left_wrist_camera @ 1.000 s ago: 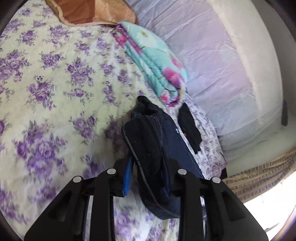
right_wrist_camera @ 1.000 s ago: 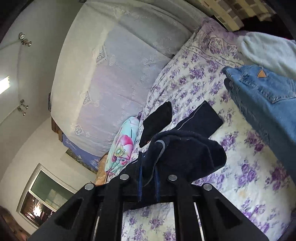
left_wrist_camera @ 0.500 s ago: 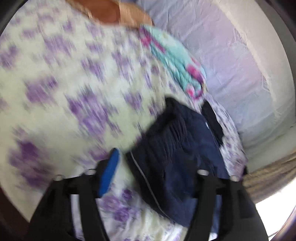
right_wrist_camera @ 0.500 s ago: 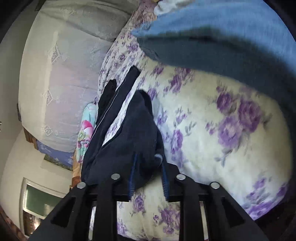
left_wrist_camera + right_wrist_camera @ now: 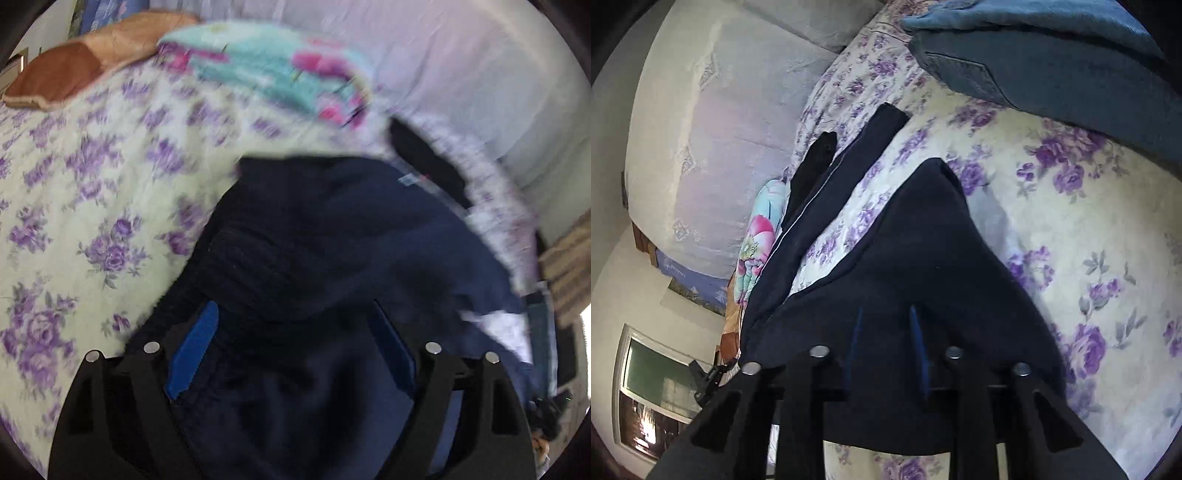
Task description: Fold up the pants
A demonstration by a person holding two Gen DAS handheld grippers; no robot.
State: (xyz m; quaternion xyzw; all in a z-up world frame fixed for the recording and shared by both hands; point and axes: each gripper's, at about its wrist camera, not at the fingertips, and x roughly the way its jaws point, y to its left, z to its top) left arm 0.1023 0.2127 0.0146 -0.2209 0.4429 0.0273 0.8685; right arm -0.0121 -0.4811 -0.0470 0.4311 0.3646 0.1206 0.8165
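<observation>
Dark navy pants (image 5: 332, 236) lie bunched on a bed with a purple-flowered sheet (image 5: 85, 206). My left gripper (image 5: 291, 339) is open, its blue pads wide apart on either side of the waist fabric, which lies loose between them. In the right wrist view the pants (image 5: 923, 266) fold in a peak, one leg (image 5: 842, 177) stretching away toward the bed's far edge. My right gripper (image 5: 886, 332) is shut on the pants' cloth, its blue pads close together with fabric pinched between.
Blue jeans (image 5: 1052, 62) lie at the top right of the right view. A black garment (image 5: 812, 166) lies beside the pants leg. A turquoise floral folded blanket (image 5: 280, 70) and a brown pillow (image 5: 81, 62) sit at the bed's far side, before a white wall.
My left gripper opened and let go of the waist, then moved in closer. My right gripper kept its hold and lowered the cloth toward the sheet, nearer the jeans.
</observation>
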